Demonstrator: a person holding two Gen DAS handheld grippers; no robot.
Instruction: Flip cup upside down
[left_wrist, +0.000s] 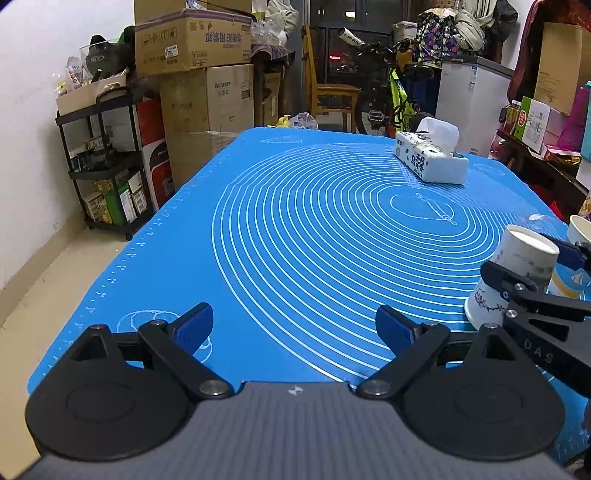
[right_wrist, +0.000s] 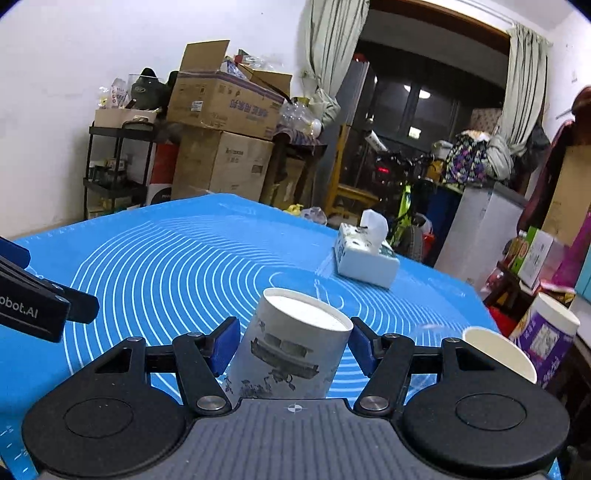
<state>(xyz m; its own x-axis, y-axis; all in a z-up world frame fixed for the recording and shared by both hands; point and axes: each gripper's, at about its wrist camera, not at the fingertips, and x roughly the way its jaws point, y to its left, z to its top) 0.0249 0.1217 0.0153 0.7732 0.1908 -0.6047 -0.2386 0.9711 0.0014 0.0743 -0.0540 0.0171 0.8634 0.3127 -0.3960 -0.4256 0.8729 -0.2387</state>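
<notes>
A white paper cup (right_wrist: 291, 350) with grey and dark ink print stands upside down, base up and wide rim down, slightly tilted, between the blue pads of my right gripper (right_wrist: 291, 345). The pads touch its two sides. The same cup (left_wrist: 517, 273) shows at the right edge of the left wrist view, held by the right gripper's black fingers (left_wrist: 517, 286), its rim near the blue mat (left_wrist: 295, 229). My left gripper (left_wrist: 295, 328) is open and empty, low over the mat's near edge.
A tissue pack (left_wrist: 430, 157) lies at the mat's far right. A second, upright paper cup (right_wrist: 498, 356) stands just right of my right gripper, with a purple-printed tub (right_wrist: 546, 339) beyond it. Cardboard boxes and a black shelf cart (left_wrist: 107, 162) stand left of the table.
</notes>
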